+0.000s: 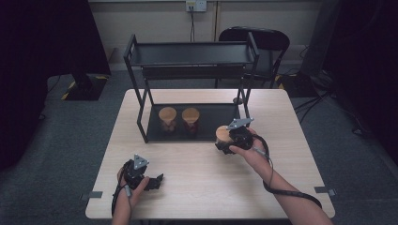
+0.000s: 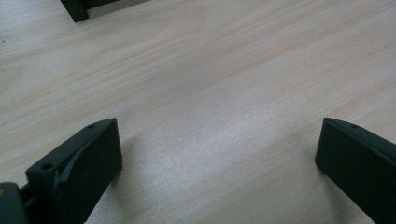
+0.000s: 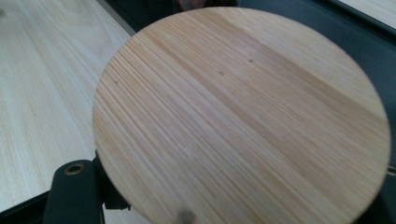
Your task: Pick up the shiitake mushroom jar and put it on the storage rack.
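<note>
Jar in the right tool at the rack's near edge

Right tool (image 1: 228,143) is clamped on a jar with a round wooden lid (image 1: 222,133), held just at the near right corner of the black rack (image 1: 136,56), beside the rack's right front post. In the right gripper view the lid (image 3: 240,116) sits right in front of the camera, its pale grain running diagonally, with one black jaw showing under its left edge (the jar's body is hidden beneath the lid). The rack's dark bottom tray (image 3: 364,60) lies behind it.

Two more jars with wooden lids stand side by side on the bottom tray of the rack, the left jar (image 1: 167,118) and the middle jar (image 1: 190,118) close together, both to the left of the held one.

Left tool (image 1: 151,183) rests low over the near left part of the bench (image 1: 291,140), well apart from the rack. Its jaws stand wide apart with nothing between them, and bare wood grain (image 2: 210,93) shows across the gap. A black rack foot (image 2: 74,10) sits at the far left of that view.
</note>
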A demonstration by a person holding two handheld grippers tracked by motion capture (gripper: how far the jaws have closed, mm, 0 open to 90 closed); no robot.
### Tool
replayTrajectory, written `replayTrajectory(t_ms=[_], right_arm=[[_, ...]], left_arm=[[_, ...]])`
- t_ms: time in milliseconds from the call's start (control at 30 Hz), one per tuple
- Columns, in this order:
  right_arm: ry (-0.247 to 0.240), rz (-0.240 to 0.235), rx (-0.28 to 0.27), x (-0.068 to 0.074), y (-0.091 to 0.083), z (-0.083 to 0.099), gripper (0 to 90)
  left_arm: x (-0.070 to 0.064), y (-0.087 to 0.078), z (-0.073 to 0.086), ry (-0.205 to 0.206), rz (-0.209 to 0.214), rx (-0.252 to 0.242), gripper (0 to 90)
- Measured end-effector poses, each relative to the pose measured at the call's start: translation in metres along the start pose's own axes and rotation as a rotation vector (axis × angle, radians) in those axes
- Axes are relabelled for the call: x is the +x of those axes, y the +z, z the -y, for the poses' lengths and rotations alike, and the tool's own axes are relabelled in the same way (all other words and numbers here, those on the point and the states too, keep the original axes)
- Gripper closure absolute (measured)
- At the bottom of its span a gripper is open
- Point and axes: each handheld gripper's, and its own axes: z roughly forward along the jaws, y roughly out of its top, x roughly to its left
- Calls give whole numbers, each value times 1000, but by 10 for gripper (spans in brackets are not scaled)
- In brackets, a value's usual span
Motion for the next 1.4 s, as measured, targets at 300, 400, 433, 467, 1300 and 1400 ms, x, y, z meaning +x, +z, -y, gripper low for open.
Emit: replayTrajectory(t_ms=[300,400,433,467,1300,1400], right_arm=[[-3,2,6,-1,7,-8,255],[-4,2,7,-1,9,-11,255],[-4,2,7,-2,10,-13,255],[-2,1,5,-2,10,-13,255],[38,29,-1,-18,23,-31,255],[37,31,0,-19,25,-33,255]], left_arm=[[0,0,0,0,0,0,2],[0,0,0,0,0,0,2],[0,0,0,0,0,0,2],[0,0,0,0,0,0,2],[0,0,0,0,0,0,2],[0,0,0,0,0,0,2]])
